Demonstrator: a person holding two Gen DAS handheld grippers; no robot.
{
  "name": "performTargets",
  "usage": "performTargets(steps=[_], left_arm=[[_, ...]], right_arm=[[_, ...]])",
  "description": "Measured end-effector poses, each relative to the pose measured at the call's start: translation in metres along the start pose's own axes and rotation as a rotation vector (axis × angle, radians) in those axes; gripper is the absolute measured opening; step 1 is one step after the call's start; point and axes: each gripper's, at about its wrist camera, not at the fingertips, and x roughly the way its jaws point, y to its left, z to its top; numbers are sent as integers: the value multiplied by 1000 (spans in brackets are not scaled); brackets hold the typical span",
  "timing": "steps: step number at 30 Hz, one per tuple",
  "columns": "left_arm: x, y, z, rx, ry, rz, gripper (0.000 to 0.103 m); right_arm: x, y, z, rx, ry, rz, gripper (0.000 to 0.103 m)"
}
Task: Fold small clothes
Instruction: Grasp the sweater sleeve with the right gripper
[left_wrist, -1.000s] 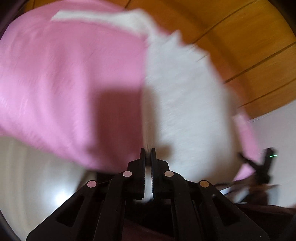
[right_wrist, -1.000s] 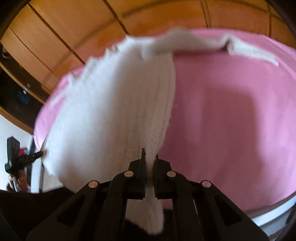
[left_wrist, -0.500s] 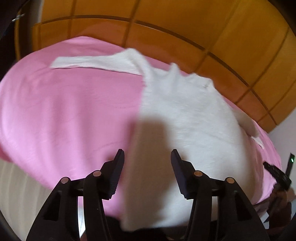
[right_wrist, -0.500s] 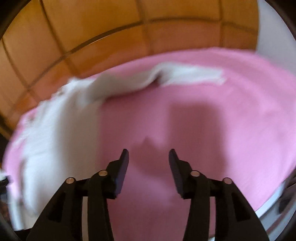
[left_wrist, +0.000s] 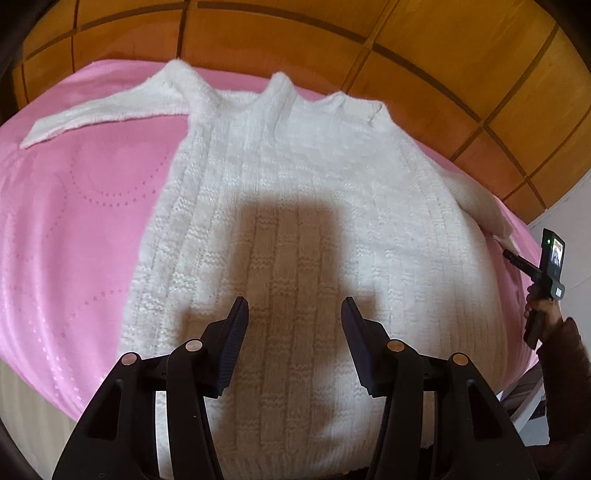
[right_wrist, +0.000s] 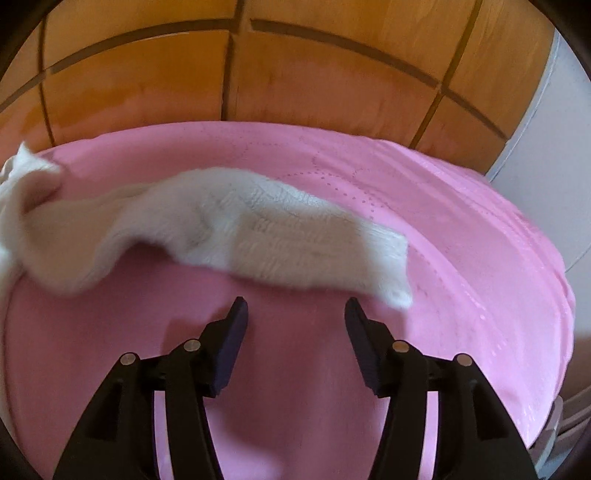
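Note:
A white knitted sweater (left_wrist: 295, 206) lies flat on a pink bedspread (left_wrist: 74, 221), neck toward the far wooden wall, one sleeve (left_wrist: 103, 110) stretched out to the left. My left gripper (left_wrist: 293, 314) is open and empty above the sweater's lower body. In the right wrist view the sweater's other sleeve (right_wrist: 258, 229) lies across the pink bedspread (right_wrist: 443, 240). My right gripper (right_wrist: 295, 314) is open and empty, just in front of that sleeve. The right gripper also shows at the right edge of the left wrist view (left_wrist: 509, 251), beside the sleeve end.
An orange wooden panelled wall (left_wrist: 332, 44) stands behind the bed, also in the right wrist view (right_wrist: 295, 74). A white wall (right_wrist: 546, 147) is at the far right. The bed's near edge drops off at the lower left (left_wrist: 29, 398).
Both grippers were shut on the sweater's hem a second ago; they opened and let it go. The sweater now lies flat, and the right gripper has swung over to the sleeve.

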Motion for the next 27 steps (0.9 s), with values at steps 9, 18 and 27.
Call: performTargets(steps=[9, 18, 27], left_arm=[[14, -10, 9, 19, 12, 8, 51], [29, -16, 14, 28, 14, -21, 56], [33, -12, 17, 0, 26, -5, 56]], right_arm=[[-53, -19, 13, 20, -30, 85, 0], [-127, -68, 25, 26, -114, 68, 0], [-52, -18, 14, -108, -17, 86, 63]])
